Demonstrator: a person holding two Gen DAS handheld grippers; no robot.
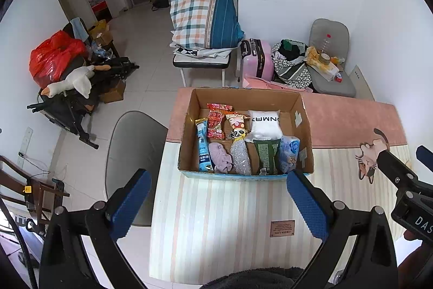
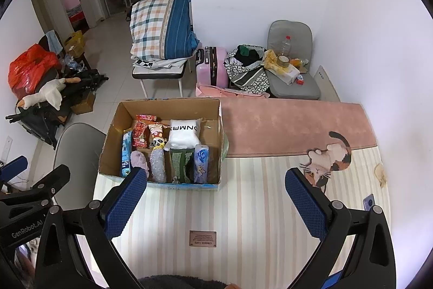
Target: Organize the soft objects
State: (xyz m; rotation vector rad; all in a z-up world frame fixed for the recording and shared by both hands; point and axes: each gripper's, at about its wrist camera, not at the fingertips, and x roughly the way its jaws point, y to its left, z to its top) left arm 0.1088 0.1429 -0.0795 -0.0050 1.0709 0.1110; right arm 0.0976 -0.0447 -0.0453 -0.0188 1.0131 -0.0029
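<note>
Both the left claw point(image 1: 219, 201) and the right claw point(image 2: 215, 198) hang spread wide and empty above the striped mat-covered table point(image 1: 230, 221), the brown cardboard box point(image 1: 304, 121) sitting at twelve o'clock of each.

All the soft goods lie inside that box in two rows:
- The white puffy pillow pack with black lettering point(image 1: 263, 124), toward one o'clock in the back row, looks light and springy; I would pinch a corner seam, since its smooth wrap may slip.
- The crumpled lilac cloth point(image 1: 220, 156) will bunch freely, so a grip on any fold should hold.
- The silvery glittering pouch point(image 1: 240, 156) and the pale blue tissue packet point(image 1: 289, 156) probably squash under pressure; take them across the narrow middle.
- The red snack packet point(image 1: 216, 123) crinkles and is best gripped at its sealed edge.
</note>
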